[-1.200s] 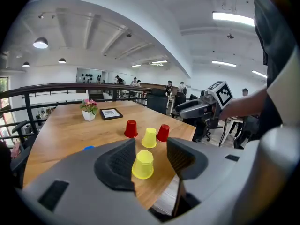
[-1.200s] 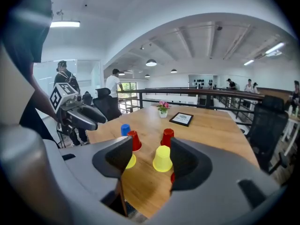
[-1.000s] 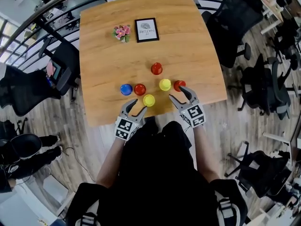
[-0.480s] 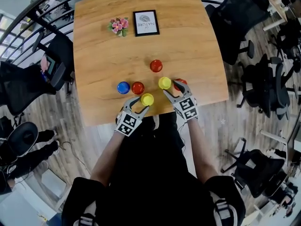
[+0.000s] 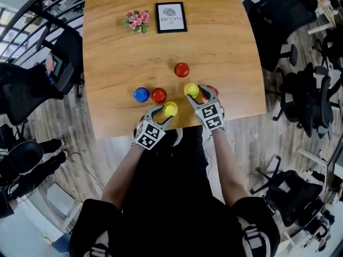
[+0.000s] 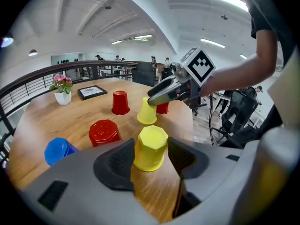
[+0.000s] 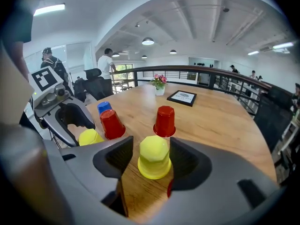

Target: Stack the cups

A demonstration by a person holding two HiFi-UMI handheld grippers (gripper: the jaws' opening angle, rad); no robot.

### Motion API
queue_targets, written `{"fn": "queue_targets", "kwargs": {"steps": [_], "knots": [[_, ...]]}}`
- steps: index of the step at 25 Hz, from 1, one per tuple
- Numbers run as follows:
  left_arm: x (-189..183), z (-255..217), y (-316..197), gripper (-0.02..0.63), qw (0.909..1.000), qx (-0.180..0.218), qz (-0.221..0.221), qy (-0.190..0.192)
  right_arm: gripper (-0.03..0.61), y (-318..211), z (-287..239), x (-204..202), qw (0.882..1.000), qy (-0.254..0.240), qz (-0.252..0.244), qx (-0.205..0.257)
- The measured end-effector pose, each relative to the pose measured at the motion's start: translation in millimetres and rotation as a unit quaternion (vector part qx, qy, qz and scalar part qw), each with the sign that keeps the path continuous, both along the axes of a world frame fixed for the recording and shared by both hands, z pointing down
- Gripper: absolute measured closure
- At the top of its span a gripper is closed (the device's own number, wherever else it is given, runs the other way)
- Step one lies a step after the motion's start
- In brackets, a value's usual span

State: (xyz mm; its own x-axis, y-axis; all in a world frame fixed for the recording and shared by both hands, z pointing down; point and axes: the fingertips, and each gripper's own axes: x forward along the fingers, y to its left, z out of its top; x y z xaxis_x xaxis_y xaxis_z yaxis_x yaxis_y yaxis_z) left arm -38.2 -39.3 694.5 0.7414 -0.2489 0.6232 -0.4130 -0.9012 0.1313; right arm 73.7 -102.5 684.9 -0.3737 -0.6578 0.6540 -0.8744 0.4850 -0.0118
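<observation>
Six upturned cups stand on the wooden table [image 5: 112, 47]. My left gripper [image 5: 165, 112] is open around the near yellow cup [image 5: 170, 109] [image 6: 151, 147]; its jaws have just been opening and the pads do not press on it. The right gripper [image 5: 197, 94] is open astride the other yellow cup [image 5: 191, 90] [image 7: 153, 156], with gaps on both sides. A red cup [image 5: 158, 95] and a blue cup [image 5: 141, 94] stand to the left. Another red cup [image 5: 181, 69] stands farther back. A third red cup [image 5: 211, 90] is half hidden behind the right gripper.
A small flower pot [image 5: 136, 21] and a framed card [image 5: 171, 17] sit at the table's far side. Office chairs [image 5: 278, 15] and a railing surround the table. The near table edge [image 5: 128, 133] lies just behind both grippers.
Both grippers have come forward and down from the table's near edge, and each now straddles a yellow cup. No cup has moved.
</observation>
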Motion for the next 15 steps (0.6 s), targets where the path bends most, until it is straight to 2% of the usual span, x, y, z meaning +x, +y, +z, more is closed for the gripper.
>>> {"fn": "queue_targets", "kwargs": {"steps": [7,15], "knots": [[3,6,-2,0.377,0.9999,-0.007,-0.006,-0.008,0.362,-2,7,2,0.999,0.028,-0.001,-0.014],[13,7,-12,0.388,0.9998,-0.004,-0.016,-0.013,0.362,20,7,-4,0.999,0.019,-0.009,-0.027]]}}
